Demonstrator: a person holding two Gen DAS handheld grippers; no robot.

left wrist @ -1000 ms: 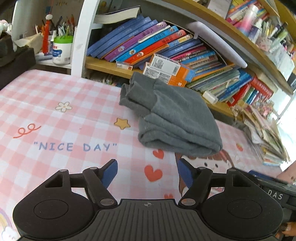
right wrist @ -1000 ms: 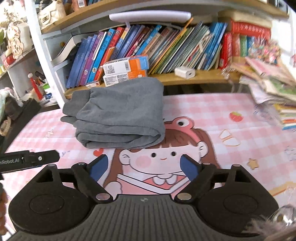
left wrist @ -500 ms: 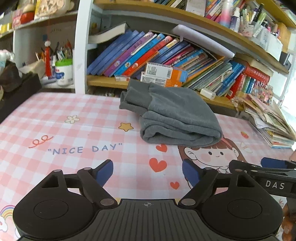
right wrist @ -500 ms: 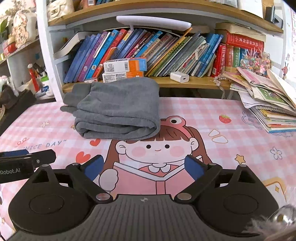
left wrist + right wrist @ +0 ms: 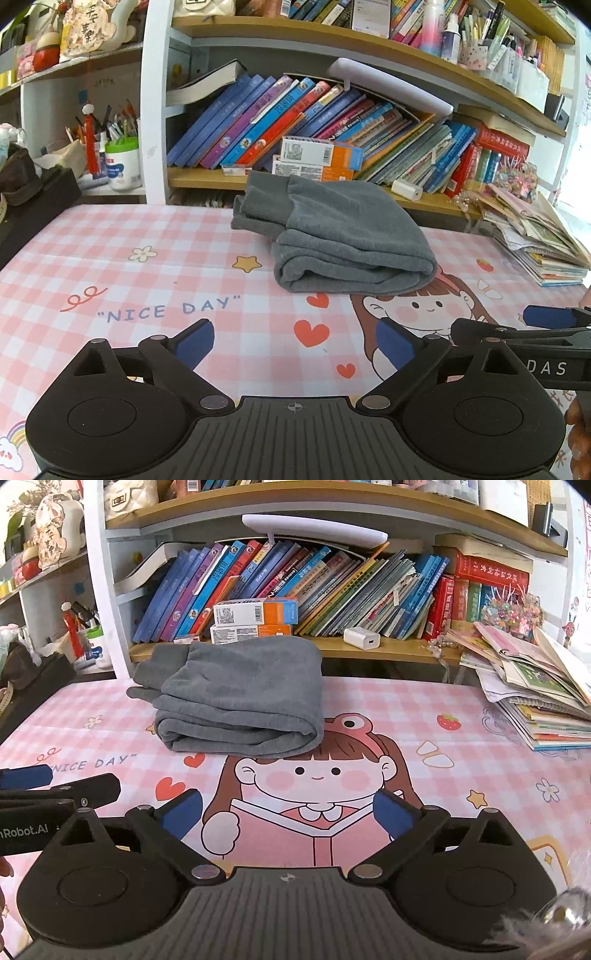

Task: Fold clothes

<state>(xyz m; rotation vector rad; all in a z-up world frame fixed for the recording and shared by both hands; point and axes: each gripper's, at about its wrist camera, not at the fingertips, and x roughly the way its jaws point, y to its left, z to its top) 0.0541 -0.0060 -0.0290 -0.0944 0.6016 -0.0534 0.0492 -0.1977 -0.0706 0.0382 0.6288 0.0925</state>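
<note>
Against the frames from a second ago, both wrist views have drawn back and levelled out: the pink checked table [image 5: 155, 236] now shows far more of its printed cloth, the "NICE DAY" lettering and the cartoon girl sit fully in sight, and the folded grey garment [image 5: 343, 236] looks smaller and farther off, though it lies in the same place near the back edge of the table, just in front of the bookshelf [image 5: 332, 646]. It is one garment, folded into a thick bundle with its ribbed cuffs pointing left, and nothing touches it. The left gripper [image 5: 295, 341] has just been opening its fingers; they now stand wide apart with only bare tablecloth between them. The right gripper [image 5: 288, 812] has likewise just been opening and is spread wide, holding nothing, over the girl's pink book. Each gripper's blue-tipped fingers edge into the other's view at the side, so the two are near one another and well short of the garment. Two orange-and-white boxes [image 5: 255, 622] are stacked on the shelf just behind the garment, and one small white charger [image 5: 362, 638] lies to their right.
</note>
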